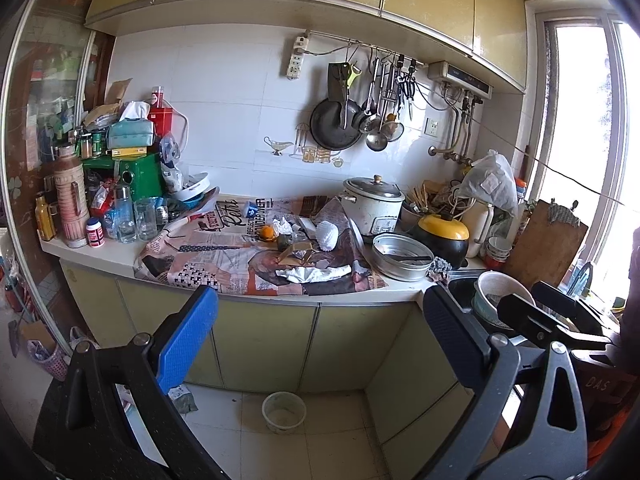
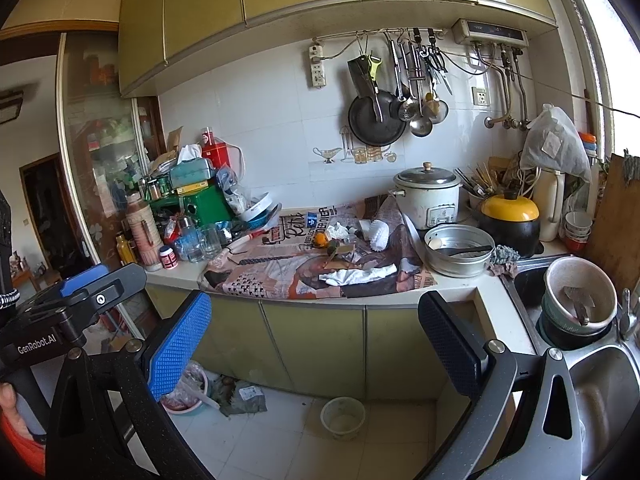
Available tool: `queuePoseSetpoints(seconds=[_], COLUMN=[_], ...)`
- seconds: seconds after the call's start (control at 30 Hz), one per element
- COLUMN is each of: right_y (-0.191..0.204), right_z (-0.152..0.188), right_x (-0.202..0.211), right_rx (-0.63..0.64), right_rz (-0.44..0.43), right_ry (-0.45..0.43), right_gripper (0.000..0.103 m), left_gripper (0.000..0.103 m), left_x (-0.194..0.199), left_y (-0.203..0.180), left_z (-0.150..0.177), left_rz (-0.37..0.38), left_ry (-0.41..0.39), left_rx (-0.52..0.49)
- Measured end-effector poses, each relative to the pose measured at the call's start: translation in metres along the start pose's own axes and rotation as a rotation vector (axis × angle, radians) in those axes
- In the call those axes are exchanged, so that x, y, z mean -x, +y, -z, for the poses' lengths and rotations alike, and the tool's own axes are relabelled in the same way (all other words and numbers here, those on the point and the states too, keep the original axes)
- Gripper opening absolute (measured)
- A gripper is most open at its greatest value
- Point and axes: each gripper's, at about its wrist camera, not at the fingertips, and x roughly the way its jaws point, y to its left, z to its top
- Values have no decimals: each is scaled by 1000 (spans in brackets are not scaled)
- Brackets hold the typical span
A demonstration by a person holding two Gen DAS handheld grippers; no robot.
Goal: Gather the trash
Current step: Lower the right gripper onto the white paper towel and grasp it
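The left tongs and the right tongs are both wide apart and hold nothing — they hang in front of the cupboard doors. Down on the floor sits a small empty pot. Up on the worktop lies a printed cloth, and the trash is on it. A crumpled white tissue lies near the front edge. Just behind it are brown card scraps, an orange and a white foam net. Farther back stands a rice cooker — beside it, a metal basin.
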Motion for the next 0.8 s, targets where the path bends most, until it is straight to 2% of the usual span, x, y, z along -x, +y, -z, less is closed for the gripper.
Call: queuePoseSetpoints(seconds=[0.2, 0.37, 0.6, 0.8], right_y=[-17, -32, -48, -51], right_z=[-4, -9, -13, -25], right_x=[-21, -50, -115, -186], right_rx=[-15, -28, -73, -83], right_rz=[22, 93, 155, 182], right_ry=[21, 43, 92, 163], right_gripper=[103, 103, 103, 103], left_gripper=[103, 103, 103, 103], left_x=[-31, -71, -155, -235], left_y=[2, 16, 58, 100], left_z=[-9, -20, -37, -65], left_rz=[-42, -47, -89, -157], left_ry=[22, 30, 70, 102], left_rx=[-13, 2, 12, -16])
